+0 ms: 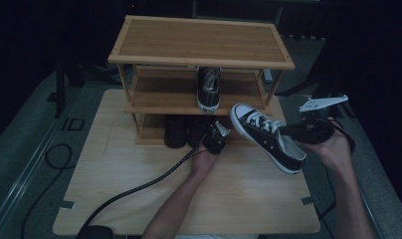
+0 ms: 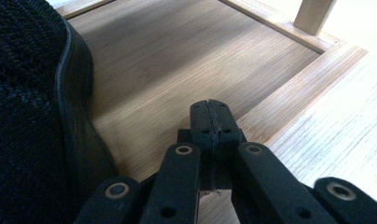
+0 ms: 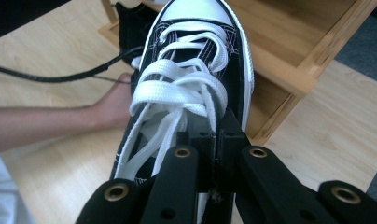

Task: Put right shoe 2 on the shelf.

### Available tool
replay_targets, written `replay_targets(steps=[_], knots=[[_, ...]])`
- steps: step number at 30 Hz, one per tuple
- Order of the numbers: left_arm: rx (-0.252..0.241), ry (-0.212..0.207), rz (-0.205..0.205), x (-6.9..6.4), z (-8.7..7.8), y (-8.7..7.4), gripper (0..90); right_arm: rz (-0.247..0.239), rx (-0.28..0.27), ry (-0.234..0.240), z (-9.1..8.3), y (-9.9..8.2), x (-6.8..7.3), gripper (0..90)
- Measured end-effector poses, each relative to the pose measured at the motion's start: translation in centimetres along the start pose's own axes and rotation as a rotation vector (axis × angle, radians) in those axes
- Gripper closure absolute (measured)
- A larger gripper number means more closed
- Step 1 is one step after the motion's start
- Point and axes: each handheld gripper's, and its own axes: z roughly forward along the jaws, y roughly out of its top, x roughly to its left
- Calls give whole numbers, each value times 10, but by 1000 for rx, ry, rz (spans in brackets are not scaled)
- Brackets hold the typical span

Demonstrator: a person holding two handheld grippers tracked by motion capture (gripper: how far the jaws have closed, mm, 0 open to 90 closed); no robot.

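The right gripper (image 3: 213,140) has its fingers pinched tight on the collar of a black sneaker (image 1: 266,136) with white laces and a white toe cap. It holds the shoe in the air above the right part of the desk (image 1: 139,184), toe pointing toward the shoe rack (image 1: 201,42) and tilted up. In the right gripper view the laces run away from the fingers toward the toe cap, with the rack's corner beyond.

The left gripper (image 2: 210,112) has its fingers pressed together with nothing between them, the tips low over the rack's bottom shelf (image 2: 177,60). A dark shoe (image 2: 28,116) stands just beside them on that shelf. Its hand (image 1: 205,160) rests on the desk in front of the rack.

On the middle shelf stands a second black sneaker (image 1: 209,88), toe toward the person.
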Motion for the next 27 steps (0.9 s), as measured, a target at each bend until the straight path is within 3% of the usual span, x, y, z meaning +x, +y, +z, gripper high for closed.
replay_targets(steps=[12, 21, 27], knots=[[0, 1, 0, 0, 0, 0, 900, 38, -21, -42, 19, 21, -2, 885], [0, -7, 0, 0, 0, 0, 900, 110, -27, -82, 38, 41, -6, 884], [0, -7, 0, 0, 0, 0, 900, 155, -32, -142, 50, 51, -6, 884]])
